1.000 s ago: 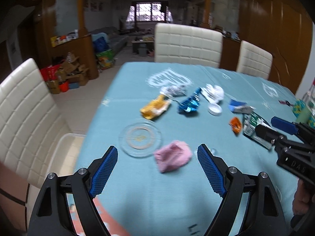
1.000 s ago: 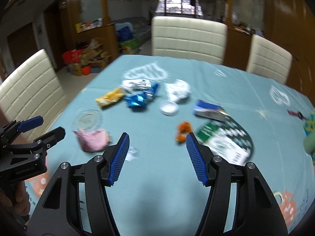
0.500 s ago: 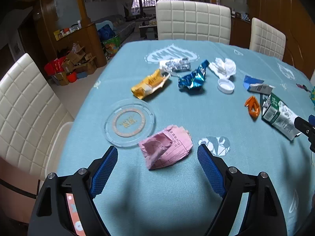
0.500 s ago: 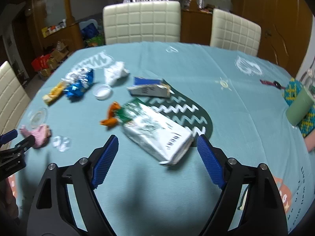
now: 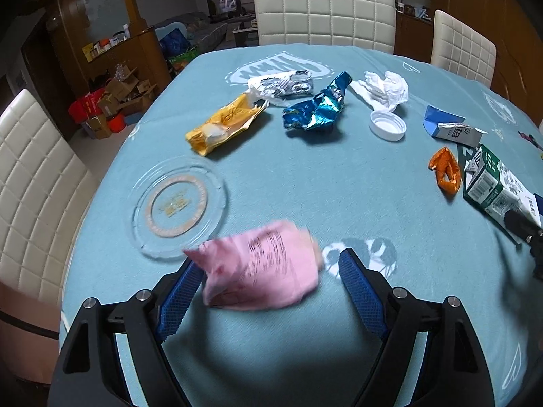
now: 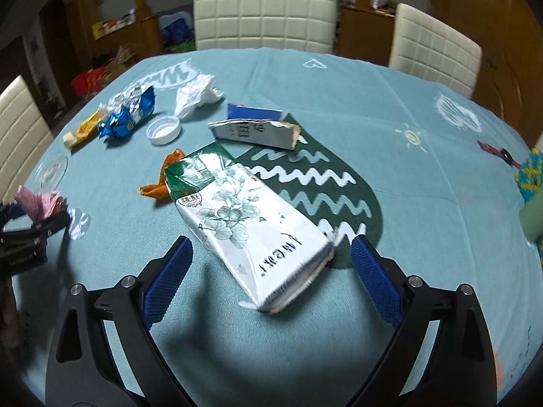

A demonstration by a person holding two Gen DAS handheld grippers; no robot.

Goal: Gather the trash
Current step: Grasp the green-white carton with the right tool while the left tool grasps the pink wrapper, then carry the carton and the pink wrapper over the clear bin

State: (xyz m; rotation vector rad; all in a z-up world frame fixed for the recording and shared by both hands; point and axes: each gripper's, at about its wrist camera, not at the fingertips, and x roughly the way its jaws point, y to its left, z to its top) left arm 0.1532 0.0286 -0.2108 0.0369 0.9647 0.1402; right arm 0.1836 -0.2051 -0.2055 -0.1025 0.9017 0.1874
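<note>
Trash lies scattered on a teal tablecloth [image 5: 339,183]. My left gripper [image 5: 268,288] is open with a crumpled pink paper [image 5: 264,268] between its blue fingers. My right gripper [image 6: 271,271] is open around the near end of a flattened white and green carton [image 6: 244,224]. Farther back lie a yellow wrapper [image 5: 224,125], a blue foil wrapper [image 5: 319,108], a silver wrapper [image 5: 281,84], a white tissue [image 5: 383,91], a white cap [image 5: 387,125], an orange wrapper [image 5: 444,169] and a torn blue and white carton [image 6: 254,129].
A clear glass coaster [image 5: 178,207] lies left of the pink paper. Cream chairs [image 5: 322,10] stand around the table. A green cup [image 6: 532,217] and knitted cloth [image 6: 529,176] sit at the right edge. The left gripper shows in the right wrist view [image 6: 30,234].
Both grippers have moved forward and down. The pink paper now sits between the left fingers, and the carton's end sits between the right fingers. Both stay open.
</note>
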